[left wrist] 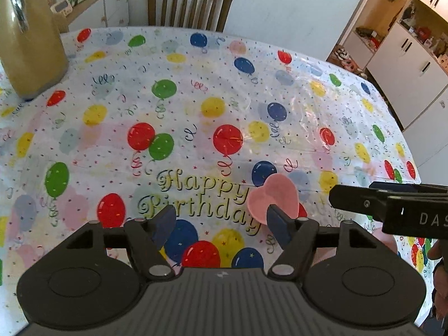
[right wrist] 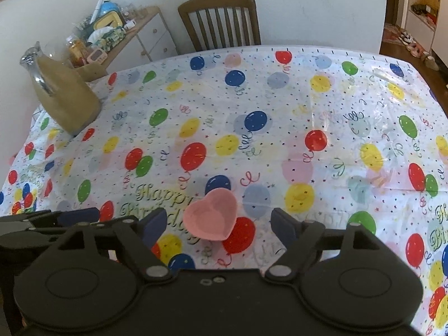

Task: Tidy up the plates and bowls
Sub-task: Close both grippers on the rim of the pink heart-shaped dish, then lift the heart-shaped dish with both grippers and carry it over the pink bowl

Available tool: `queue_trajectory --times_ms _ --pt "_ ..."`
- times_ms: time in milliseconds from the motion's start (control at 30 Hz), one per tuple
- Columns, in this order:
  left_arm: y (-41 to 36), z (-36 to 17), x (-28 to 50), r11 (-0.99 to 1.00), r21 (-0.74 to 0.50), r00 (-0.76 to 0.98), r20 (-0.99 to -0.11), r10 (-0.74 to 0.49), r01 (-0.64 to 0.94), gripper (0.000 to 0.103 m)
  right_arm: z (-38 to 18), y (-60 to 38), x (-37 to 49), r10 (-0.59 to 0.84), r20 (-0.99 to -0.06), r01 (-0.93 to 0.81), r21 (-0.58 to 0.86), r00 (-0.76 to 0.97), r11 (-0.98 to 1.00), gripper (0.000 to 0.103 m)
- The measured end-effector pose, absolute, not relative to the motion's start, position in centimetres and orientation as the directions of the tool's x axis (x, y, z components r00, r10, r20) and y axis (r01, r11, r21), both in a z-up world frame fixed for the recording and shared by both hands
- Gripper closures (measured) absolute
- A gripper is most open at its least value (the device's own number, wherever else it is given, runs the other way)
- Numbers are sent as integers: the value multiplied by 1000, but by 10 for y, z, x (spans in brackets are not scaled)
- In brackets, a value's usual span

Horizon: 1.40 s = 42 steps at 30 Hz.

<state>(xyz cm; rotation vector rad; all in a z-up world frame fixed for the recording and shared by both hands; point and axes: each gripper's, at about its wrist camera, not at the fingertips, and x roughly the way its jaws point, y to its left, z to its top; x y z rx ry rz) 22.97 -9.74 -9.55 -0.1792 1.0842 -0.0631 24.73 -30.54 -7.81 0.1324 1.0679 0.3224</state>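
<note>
Hand-held grippers (right wrist: 215, 224) open above pink heart-shaped bowl (right wrist: 211, 215).

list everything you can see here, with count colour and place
heart-shaped bowl: one, pink, on the table near the grippers, apart from both
tablecloth: one, white with coloured balloons, covering the table
jug: one, glass holding something beige, far left of the table
chair: one, brown wood, behind the far edge
sideboard: one, white with wood top, cluttered, by the wall
cupboards: white, far right
left gripper: black, open, nothing between its fingers
right gripper: black, open, bowl ahead of it
</note>
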Motion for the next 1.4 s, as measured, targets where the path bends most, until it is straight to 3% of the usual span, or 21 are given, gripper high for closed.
queue_trajectory --times_ms 500,833,1100,1300,1400 --pt "-116 -143 258 983 -172 389 -911 -135 -61 32 -127 -307 289 319 -883 -151 283 344 947 27" --pt "-130 -154 264 981 -190 391 -906 -163 -31 33 -149 -304 300 338 -896 -137 311 289 941 49" --pt "-130 -163 270 969 -241 367 -907 -207 -51 69 -158 -299 303 355 -896 -142 328 268 934 73" --pt "-133 -166 276 962 -273 355 -902 -245 -31 82 -163 -297 305 357 -896 -135 333 263 933 85" --pt "-134 -168 277 962 -271 352 -904 -244 -28 84 -163 -295 305 349 -898 -140 323 268 936 92"
